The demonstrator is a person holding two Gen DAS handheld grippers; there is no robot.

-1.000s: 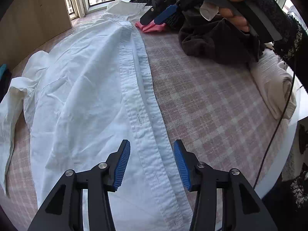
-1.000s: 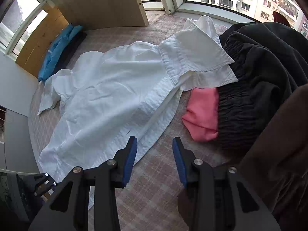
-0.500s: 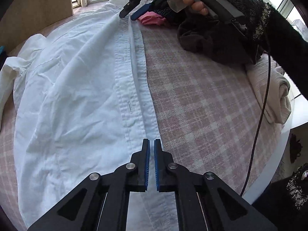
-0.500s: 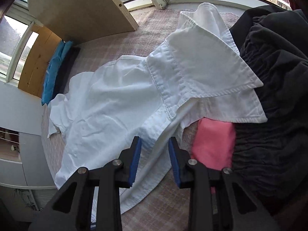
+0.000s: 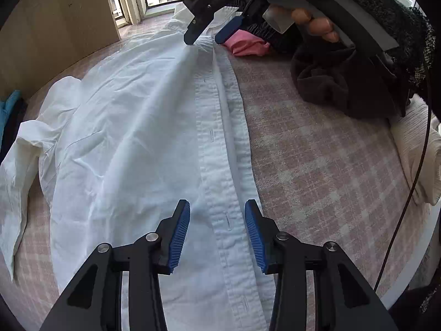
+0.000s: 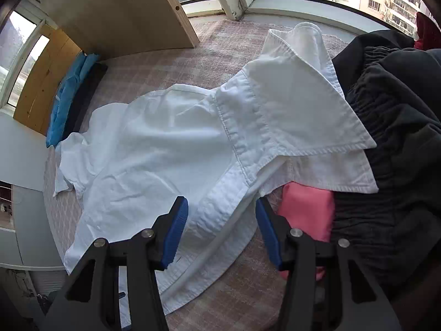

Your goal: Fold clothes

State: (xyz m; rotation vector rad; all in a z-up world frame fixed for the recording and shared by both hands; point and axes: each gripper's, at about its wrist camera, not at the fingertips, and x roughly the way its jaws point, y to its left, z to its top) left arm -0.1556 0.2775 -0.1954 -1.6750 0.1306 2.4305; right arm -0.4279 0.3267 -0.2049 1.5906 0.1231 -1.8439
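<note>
A white button-up shirt [image 5: 132,138] lies spread on the pink checked bed cover [image 5: 317,165], its button placket [image 5: 217,182] running away from me. My left gripper [image 5: 217,231] is open just above the lower placket, one finger on each side of the strip. At the far end a hand holds my right gripper [image 5: 206,31], open over the shirt just below the collar. In the right wrist view the right gripper [image 6: 222,227] straddles the upper placket [image 6: 217,209] of the shirt [image 6: 154,165], below the collar [image 6: 292,104]. Neither gripper holds cloth.
A pink garment [image 6: 306,209] and black clothes [image 6: 399,138] press against the collar. A dark brown garment [image 5: 344,88] and a folded cream knit [image 5: 413,149] lie along the bed's right edge, with a black cable [image 5: 408,193]. Blue cloth [image 6: 69,96] and a wooden board [image 6: 115,13] stand beyond.
The left gripper shut over the placket half a second ago and has opened again. The right gripper narrowed, moved closer to the collar, and now stands wide open.
</note>
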